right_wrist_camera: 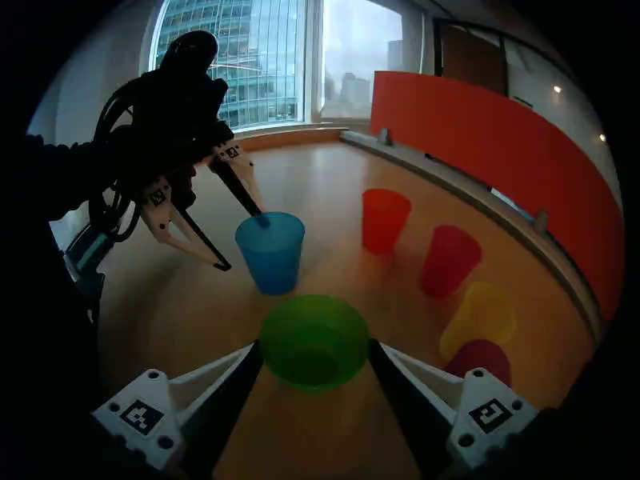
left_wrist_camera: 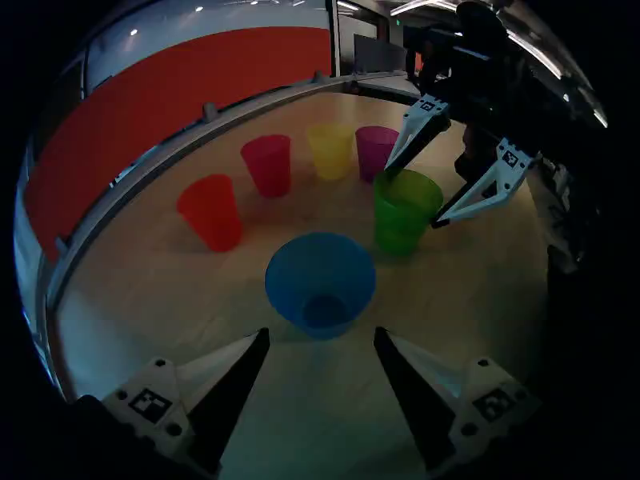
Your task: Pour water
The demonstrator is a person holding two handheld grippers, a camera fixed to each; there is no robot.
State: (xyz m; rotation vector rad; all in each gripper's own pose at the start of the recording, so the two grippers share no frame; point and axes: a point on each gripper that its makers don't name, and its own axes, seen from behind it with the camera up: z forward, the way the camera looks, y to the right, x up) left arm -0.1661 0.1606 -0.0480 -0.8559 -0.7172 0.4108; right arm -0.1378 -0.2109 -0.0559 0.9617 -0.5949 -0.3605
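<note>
On the tabletop [left_wrist_camera: 480, 288], I see my left claw [left_wrist_camera: 320, 330] spread wide, the blue cup [left_wrist_camera: 320, 276] just ahead of its tips; my right claw [right_wrist_camera: 314, 344] is wide too, flanking the green cup [right_wrist_camera: 312, 324].

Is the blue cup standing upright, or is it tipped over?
Upright: the blue cup stands on its narrow base on the table, its open mouth facing up.

Pale wooden tabletop [left_wrist_camera: 480, 296], red partition [left_wrist_camera: 160, 104] along its edge, large window [right_wrist_camera: 352, 56] onto a glass tower [right_wrist_camera: 256, 56], ceiling lights [left_wrist_camera: 416, 6]
</note>
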